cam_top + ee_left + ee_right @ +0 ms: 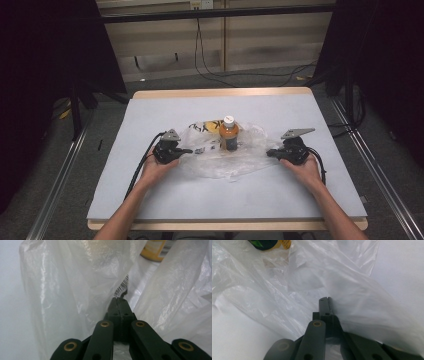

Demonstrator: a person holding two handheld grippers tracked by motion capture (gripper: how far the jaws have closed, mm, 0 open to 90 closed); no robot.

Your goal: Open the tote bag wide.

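Both the left gripper (186,150) and right gripper (270,153) have fingers pinched tight on the plastic bag (225,162) around the bottle (229,133) mid-surface, so they should pull apart slowly and evenly

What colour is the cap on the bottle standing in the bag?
White, on the bottle of orange drink; clearest in the high view.

This looks like a lab for filming. Black curtains (45,60) hang on both sides of one table (150,105). Cables (215,75) lie on the grey floor (200,85).
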